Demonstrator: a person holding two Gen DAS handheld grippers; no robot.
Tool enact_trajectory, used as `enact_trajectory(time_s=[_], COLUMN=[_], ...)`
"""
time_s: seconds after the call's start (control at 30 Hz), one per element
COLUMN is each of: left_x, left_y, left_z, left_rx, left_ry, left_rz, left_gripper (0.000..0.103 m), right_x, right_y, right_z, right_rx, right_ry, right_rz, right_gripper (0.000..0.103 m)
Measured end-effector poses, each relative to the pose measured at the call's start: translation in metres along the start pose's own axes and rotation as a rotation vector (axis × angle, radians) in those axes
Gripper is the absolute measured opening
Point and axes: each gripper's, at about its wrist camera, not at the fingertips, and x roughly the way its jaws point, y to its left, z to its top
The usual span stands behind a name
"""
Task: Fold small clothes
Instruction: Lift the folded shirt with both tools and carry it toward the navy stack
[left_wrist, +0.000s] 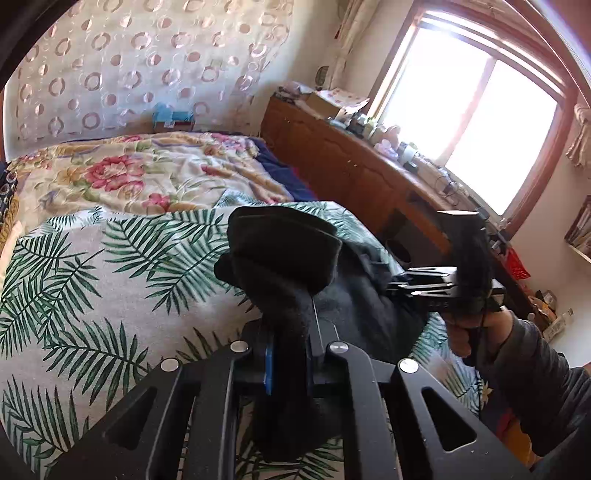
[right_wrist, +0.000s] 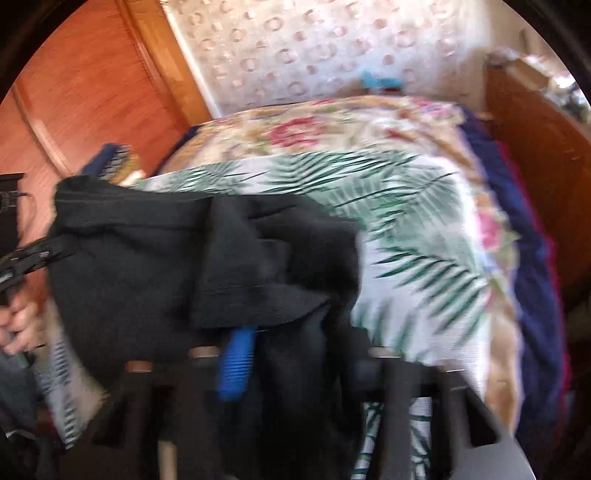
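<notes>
A small black garment hangs between my two grippers above the palm-leaf sheet on the bed. My left gripper is shut on one bunched end of it; the cloth covers the fingertips. My right gripper is shut on the other end; its blue pad shows beside the cloth, and the garment drapes over its fingers. The right wrist view is blurred. The right gripper also shows in the left wrist view, at the garment's right side. The left gripper shows at the left edge of the right wrist view.
A floral quilt covers the far part of the bed. A wooden dresser with several small items runs along the right under a bright window. A wooden wardrobe stands on the left. A patterned curtain hangs behind the bed.
</notes>
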Motion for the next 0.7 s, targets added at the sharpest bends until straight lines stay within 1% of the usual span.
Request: enact_trajectory(time_s=[0.03, 0.07, 0.1, 0.2, 0.3, 0.37, 0.47, 0.57, 0.7], left_x=[-0.005, -0.011, -0.016, -0.045, -0.081, -0.109, -0.159, -0.2, -0.237], left_y=[-0.003, -0.006, -0.007, -0.006, 0.005, 0.017, 0.039, 0.063, 0.096], left_z=[-0.001, -0.001, -0.002, -0.006, -0.006, -0.004, -0.003, -0.004, -0.011], left_rx=[0.007, 0.015, 0.02, 0.024, 0.022, 0.008, -0.001, -0.026, -0.076], left_ry=[-0.01, -0.019, -0.028, -0.079, -0.133, -0.173, -0.247, -0.315, -0.384], left_rz=[-0.008, -0.01, -0.009, 0.01, 0.049, 0.082, 0.164, 0.237, 0.32], left_gripper=[0.013, 0.013, 0.013, 0.012, 0.012, 0.012, 0.012, 0.012, 0.012], right_x=[-0.002, -0.003, -0.006, -0.017, -0.022, -0.022, -0.016, -0.004, 0.014], right_y=[0.004, 0.009, 0.013, 0.034, 0.068, 0.095, 0.136, 0.18, 0.241], right_z=[0.0, 0.001, 0.002, 0.01, 0.026, 0.041, 0.066, 0.093, 0.129], right_rx=[-0.024, -0.042, -0.056, -0.103, -0.187, -0.233, -0.295, -0.356, -0.458], right_ry=[-0.004, -0.013, -0.026, -0.09, -0.132, -0.162, -0.211, -0.249, -0.286], right_rz=[-0.004, -0.014, -0.023, -0.01, 0.038, 0.052, 0.108, 0.16, 0.198], right_gripper=[0.019, 0.018, 0.017, 0.016, 0.015, 0.015, 0.015, 0.015, 0.015])
